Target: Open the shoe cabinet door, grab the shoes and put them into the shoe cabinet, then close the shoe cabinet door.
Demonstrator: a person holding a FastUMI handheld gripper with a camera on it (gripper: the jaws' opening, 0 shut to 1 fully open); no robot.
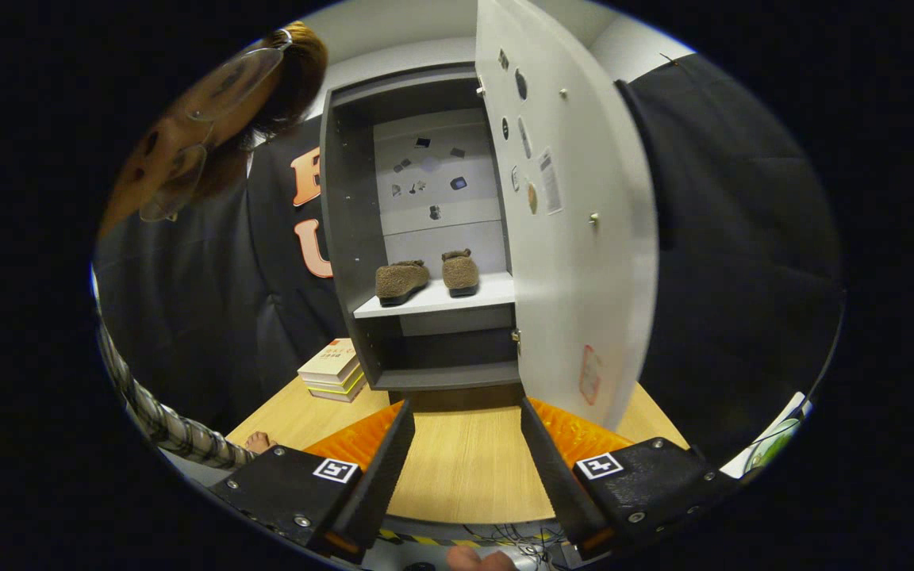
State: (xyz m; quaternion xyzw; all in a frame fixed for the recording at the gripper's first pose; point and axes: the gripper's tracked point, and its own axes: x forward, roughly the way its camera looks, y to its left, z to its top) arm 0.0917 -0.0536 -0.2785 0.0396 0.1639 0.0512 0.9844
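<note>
tongs: wide open, holding nothing, over the worktop
shoes: both sitting on the cabinet shelf
door: swung open
books: worktop's left edge

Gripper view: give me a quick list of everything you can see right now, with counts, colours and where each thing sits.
cabinet: one, grey, standing on the table beyond the gripper
cabinet door: one, pale grey, swung open on the right, stickers on its inner face
shelf: one, white, halfway up inside the cabinet
shoes: two, brown and fuzzy, side by side on the shelf
books: a small stack, pale covers, on the table left of the cabinet
table: one, light wood, under the cabinet and the gripper
person's sleeve: one, checked, left of the table
gripper: one, fingers apart, holding nothing, short of the cabinet
</note>
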